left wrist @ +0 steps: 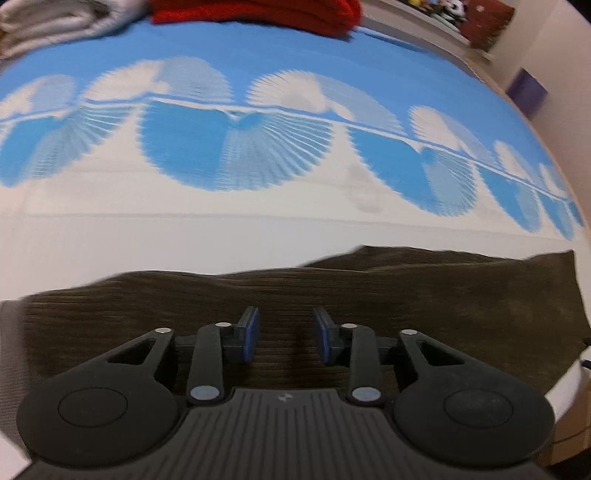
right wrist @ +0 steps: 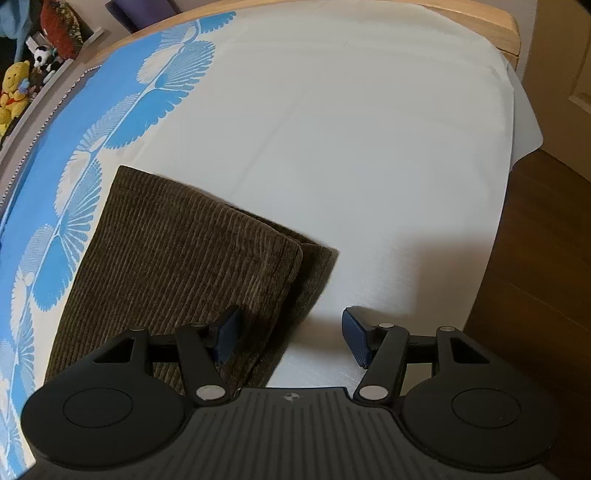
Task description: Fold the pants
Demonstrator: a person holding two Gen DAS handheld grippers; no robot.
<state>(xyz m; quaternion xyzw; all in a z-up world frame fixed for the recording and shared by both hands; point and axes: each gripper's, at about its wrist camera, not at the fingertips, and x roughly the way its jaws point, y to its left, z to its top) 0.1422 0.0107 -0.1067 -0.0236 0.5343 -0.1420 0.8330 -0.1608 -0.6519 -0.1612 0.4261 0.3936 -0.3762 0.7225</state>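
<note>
Dark brown corduroy pants [left wrist: 406, 295] lie folded flat on the bed. In the right wrist view the pants [right wrist: 177, 251] show a layered hem end with one layer set back from the other. My left gripper [left wrist: 285, 318] hovers over the fabric, its blue pads a small way apart with nothing pinched between them. My right gripper [right wrist: 291, 318] stands wide open at the hem corner. Its left pad is over the corduroy and its right pad over the white sheet [right wrist: 369, 147].
The bedspread has a blue band with a white fan pattern [left wrist: 258, 147]. A red garment [left wrist: 258, 11] and a pale folded cloth [left wrist: 55, 22] lie at the far side. Stuffed toys [right wrist: 14, 88] sit on a ledge. The wooden bed frame [right wrist: 480, 18] and dark floor [right wrist: 535, 258] border the right.
</note>
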